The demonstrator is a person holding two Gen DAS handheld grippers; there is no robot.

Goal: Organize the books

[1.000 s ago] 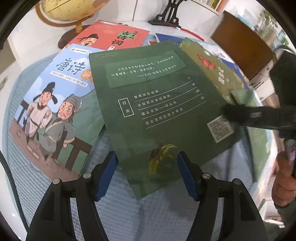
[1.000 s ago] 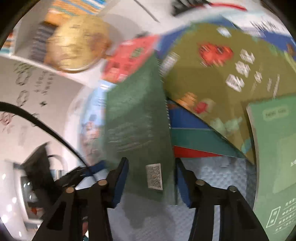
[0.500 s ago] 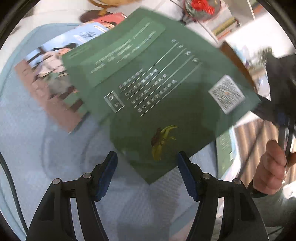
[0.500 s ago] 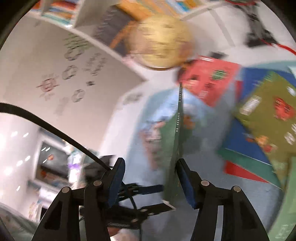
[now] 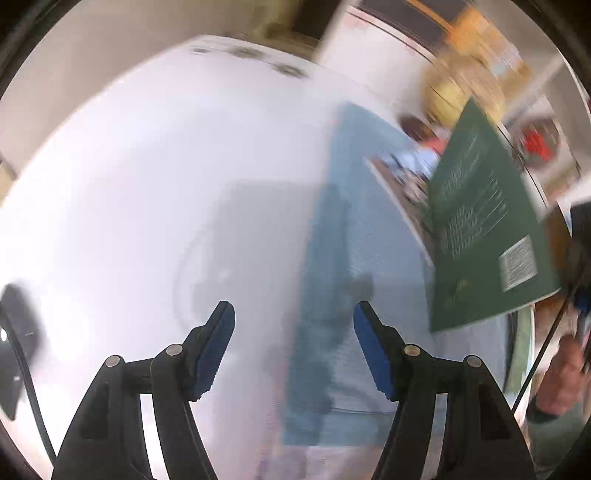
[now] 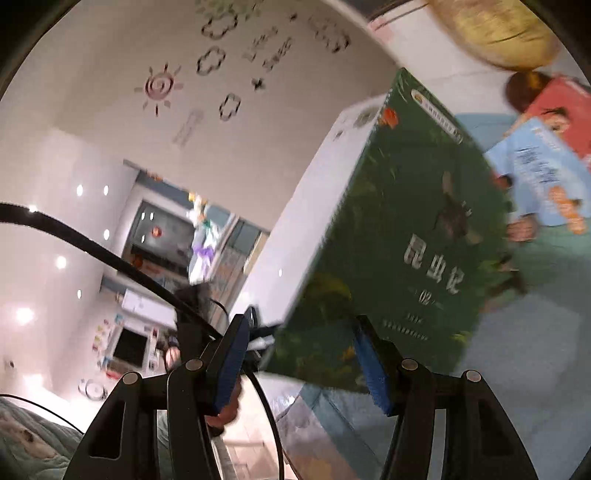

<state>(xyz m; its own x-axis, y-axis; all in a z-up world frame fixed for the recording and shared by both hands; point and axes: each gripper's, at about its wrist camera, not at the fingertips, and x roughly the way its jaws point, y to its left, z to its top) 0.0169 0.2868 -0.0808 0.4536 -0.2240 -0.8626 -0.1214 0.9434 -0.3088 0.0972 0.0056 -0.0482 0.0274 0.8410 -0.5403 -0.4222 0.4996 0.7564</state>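
Green book (image 6: 399, 236) lies between right fingers (image 6: 373, 369) — grip unclear; left fingers (image 5: 218, 343) apart — empty.

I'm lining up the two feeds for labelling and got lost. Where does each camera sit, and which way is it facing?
Left wrist: on the left gripper, looking down at the white table and blue mat; its open, empty fingers and the other hand show.
Right wrist: on the right gripper, facing a wall with drawings; its fingers straddle the green book's corner, grip unclear.
Shared: the green book, mat and globe.
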